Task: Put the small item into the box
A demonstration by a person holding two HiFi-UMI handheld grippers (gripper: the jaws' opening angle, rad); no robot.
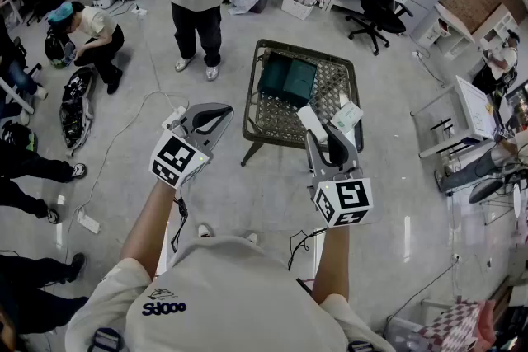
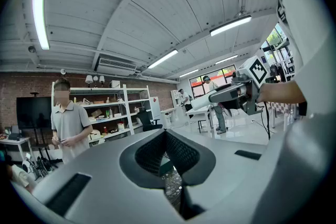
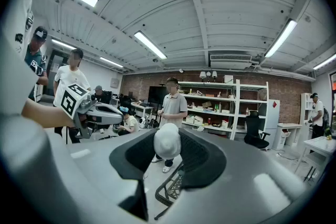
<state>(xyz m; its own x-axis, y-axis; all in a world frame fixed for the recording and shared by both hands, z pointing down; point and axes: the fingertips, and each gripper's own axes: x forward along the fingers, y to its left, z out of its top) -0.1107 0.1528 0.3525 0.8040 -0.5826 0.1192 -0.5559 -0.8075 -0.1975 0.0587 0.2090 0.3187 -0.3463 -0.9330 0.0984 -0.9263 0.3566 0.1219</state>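
Right gripper (image 1: 328,138) is found clamped on the small white item (image 1: 311,122), whose rounded end shows between the jaws in the right gripper view. We note that the item is held in the air over the near right edge of the mesh table (image 1: 257,126), apart from the green box (image 1: 287,77), which lies on the far part of that table. We find the left gripper (image 1: 218,114) with its jaws together and nothing between them, held just left of the table's near left corner.
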